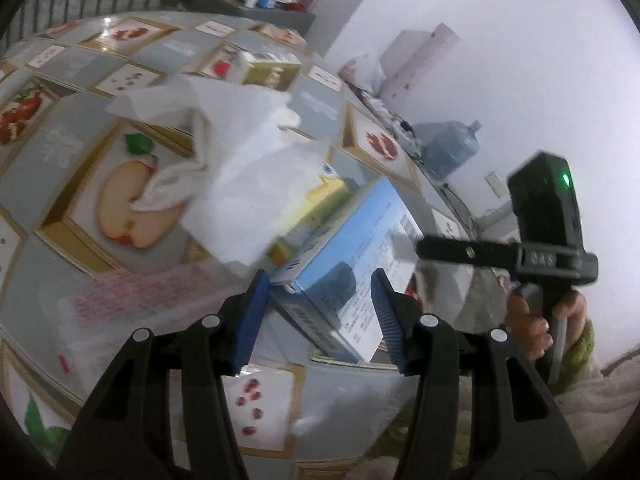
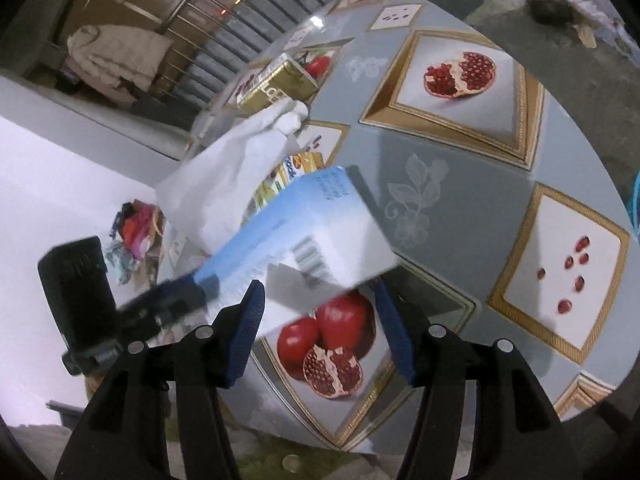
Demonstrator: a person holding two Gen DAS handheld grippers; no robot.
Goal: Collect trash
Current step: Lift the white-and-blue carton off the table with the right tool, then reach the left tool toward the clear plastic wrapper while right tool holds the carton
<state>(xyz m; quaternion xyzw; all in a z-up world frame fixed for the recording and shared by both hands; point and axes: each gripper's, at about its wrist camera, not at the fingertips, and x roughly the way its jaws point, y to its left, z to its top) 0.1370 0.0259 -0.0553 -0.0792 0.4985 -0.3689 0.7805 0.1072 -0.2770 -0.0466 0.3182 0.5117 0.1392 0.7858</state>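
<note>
A pale blue and white carton (image 1: pixel 352 264) with lines of small print and a barcode on its faces sits tilted at the near edge of the round bench (image 1: pixel 60 152), one end propped on other packaging. In the left wrist view it lies between the blue pads of the left gripper (image 1: pixel 320 312), whose jaws stand apart; the left pad looks close to the carton's corner and the right pad stands clear of its side, so they read as released, not clenched. In the right wrist view the same carton (image 2: pixel 304 240) is blurred and overlaps the space between the jaws of the right gripper (image 2: pixel 320 328), which stand wide and released, with bare cloth and printed pomegranates showing between them. Beside the blue carton, farther in, lies one yellow and white carton (image 1: pixel 316 204), partly covered by a crumpled white tissue (image 1: pixel 224 160). One gold box (image 1: pixel 272 70) stands at the far side. That makes three boxes and one visible heap of tissue. A clear wrapper with pink print (image 1: pixel 132 300) lies flat at the near left. The bench wears a grey cloth printed with gold-framed fruit pictures. A hand (image 1: pixel 532 320) in a green sleeve holds the right gripper's handle at the right.
</note>
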